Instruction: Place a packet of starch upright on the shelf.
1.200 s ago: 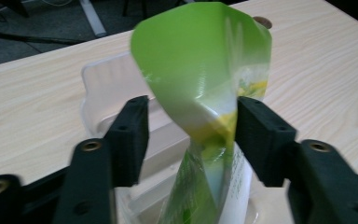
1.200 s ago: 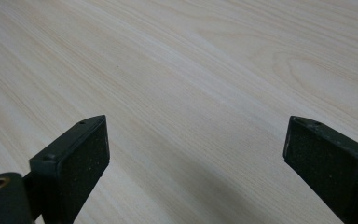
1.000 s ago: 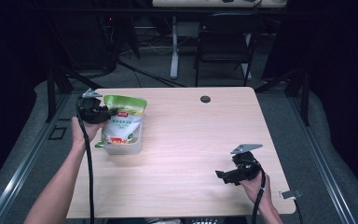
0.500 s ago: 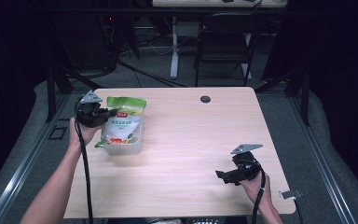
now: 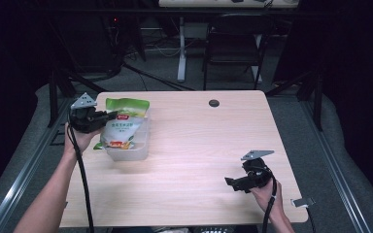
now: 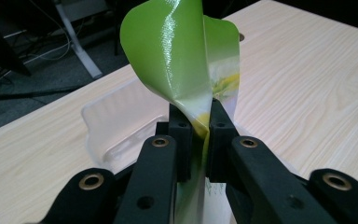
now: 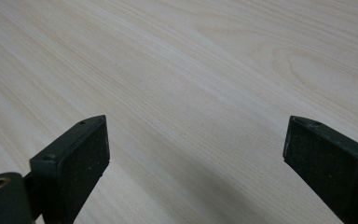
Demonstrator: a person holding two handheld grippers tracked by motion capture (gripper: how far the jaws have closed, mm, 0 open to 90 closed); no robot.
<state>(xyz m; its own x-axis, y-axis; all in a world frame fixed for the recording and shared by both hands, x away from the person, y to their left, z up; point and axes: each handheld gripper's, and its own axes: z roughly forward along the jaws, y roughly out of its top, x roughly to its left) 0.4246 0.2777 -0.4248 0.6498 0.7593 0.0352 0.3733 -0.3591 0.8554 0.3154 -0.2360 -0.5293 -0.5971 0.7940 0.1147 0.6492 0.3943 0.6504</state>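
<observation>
Green pouch [image 5: 124, 124] sits in a clear tray [image 5: 135, 151] near the worktop's [image 5: 199, 145] left edge, toward the far-left corner, its long axis running from near edge to far edge, top farthest. Left tool [image 6: 199, 122] is clamped on its side edge. Right tool [image 7: 193, 154], jaws apart, hovers near the right front corner; open wood lies between. Label print is unreadable.

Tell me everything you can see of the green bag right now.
The green bag is a glossy plastic pouch, bright green along the top with a white and yellow printed front; the print is too small to read. It stands tilted in a clear plastic tub near the table's left edge. Its upper edge curls over, and the left tongs are shut on that edge, pinching it flat.
</observation>
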